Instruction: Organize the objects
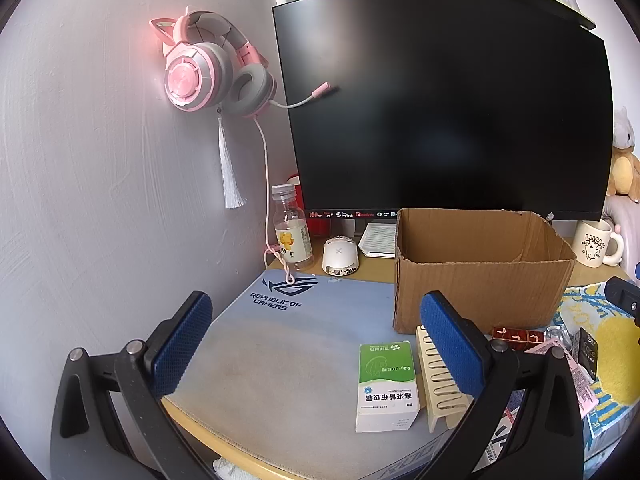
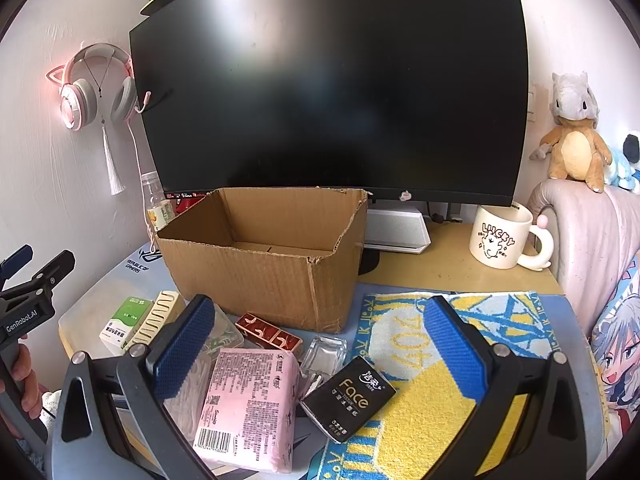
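An open, empty cardboard box [image 1: 480,280] [image 2: 264,264] stands on the desk before the monitor. In front of it lie a green-and-white medicine box [image 1: 386,386] [image 2: 126,322], a cream comb-like holder [image 1: 436,380] [image 2: 154,320], a red patterned box [image 2: 268,332] [image 1: 516,336], a pink tissue pack [image 2: 250,404], a black "Face" tissue pack [image 2: 348,396] and a clear glass dish [image 2: 324,356]. My left gripper [image 1: 316,344] is open and empty, hovering over the mouse mat left of the medicine box. My right gripper [image 2: 320,356] is open and empty above the tissue packs.
A big black monitor [image 1: 440,100] stands behind the box. A bottle [image 1: 292,232], a white mouse [image 1: 340,256] and a "Lucky" mug [image 2: 502,238] stand near it. A yellow-blue towel [image 2: 440,360] lies at right. Pink headphones [image 1: 208,72] hang on the wall.
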Action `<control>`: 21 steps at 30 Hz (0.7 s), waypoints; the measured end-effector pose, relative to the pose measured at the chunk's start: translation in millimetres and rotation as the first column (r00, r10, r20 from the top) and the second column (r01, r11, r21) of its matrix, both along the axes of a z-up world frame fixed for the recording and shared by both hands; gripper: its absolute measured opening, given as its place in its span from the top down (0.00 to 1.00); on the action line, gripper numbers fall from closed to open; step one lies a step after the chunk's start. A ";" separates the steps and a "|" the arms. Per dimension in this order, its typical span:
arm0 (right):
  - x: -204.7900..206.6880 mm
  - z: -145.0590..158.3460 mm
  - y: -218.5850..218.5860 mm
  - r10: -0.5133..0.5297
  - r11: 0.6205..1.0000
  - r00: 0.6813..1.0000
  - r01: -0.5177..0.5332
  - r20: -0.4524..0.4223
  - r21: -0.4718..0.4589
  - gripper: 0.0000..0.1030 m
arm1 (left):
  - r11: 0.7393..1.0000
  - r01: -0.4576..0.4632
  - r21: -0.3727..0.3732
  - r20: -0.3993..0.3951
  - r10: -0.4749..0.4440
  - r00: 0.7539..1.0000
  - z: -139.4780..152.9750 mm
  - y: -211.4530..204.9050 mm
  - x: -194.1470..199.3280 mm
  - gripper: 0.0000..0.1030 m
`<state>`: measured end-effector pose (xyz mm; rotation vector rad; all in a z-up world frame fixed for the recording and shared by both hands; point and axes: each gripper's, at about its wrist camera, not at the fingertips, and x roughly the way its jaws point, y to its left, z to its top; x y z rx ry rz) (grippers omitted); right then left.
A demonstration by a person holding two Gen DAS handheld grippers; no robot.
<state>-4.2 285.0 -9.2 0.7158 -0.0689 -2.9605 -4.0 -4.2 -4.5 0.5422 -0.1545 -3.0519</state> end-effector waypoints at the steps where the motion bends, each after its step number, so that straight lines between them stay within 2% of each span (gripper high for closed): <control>1: -0.1 -1.0 -0.4 0.000 1.000 1.000 0.000 0.001 0.000 0.00 | 1.000 -0.001 -0.001 0.001 0.001 1.000 -0.4 0.2 -0.4 0.00; 21: -1.3 -1.5 0.1 0.005 1.000 1.000 -0.005 0.001 -0.001 0.00 | 1.000 -0.024 0.004 0.008 0.024 1.000 -0.6 -2.1 -2.0 0.00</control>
